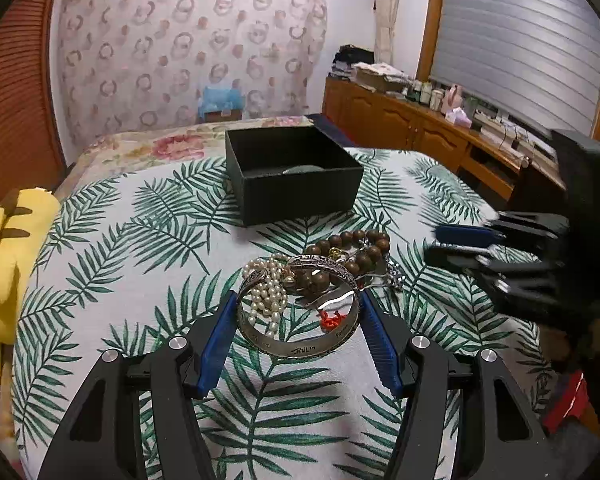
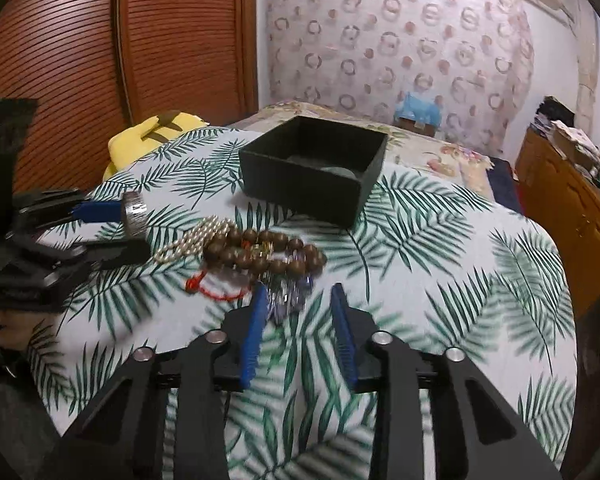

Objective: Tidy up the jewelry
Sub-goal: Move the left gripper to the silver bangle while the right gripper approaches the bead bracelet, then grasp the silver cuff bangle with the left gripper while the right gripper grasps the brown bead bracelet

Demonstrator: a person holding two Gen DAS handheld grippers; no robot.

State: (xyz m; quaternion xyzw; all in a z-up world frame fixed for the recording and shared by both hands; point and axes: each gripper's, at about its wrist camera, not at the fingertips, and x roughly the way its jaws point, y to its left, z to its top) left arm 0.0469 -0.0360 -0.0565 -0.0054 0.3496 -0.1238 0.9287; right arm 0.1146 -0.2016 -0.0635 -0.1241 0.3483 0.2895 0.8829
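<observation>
The left tongs were clamped on the silver bangle, one pad against each side, the ring lying flat between them. The black box sat straight ahead across the leaf-print bed (open, nearly empty). The right tongs stood apart and empty beside the wooden beads.

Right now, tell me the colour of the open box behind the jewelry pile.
Black; the box shows it best in the left wrist view.
</observation>
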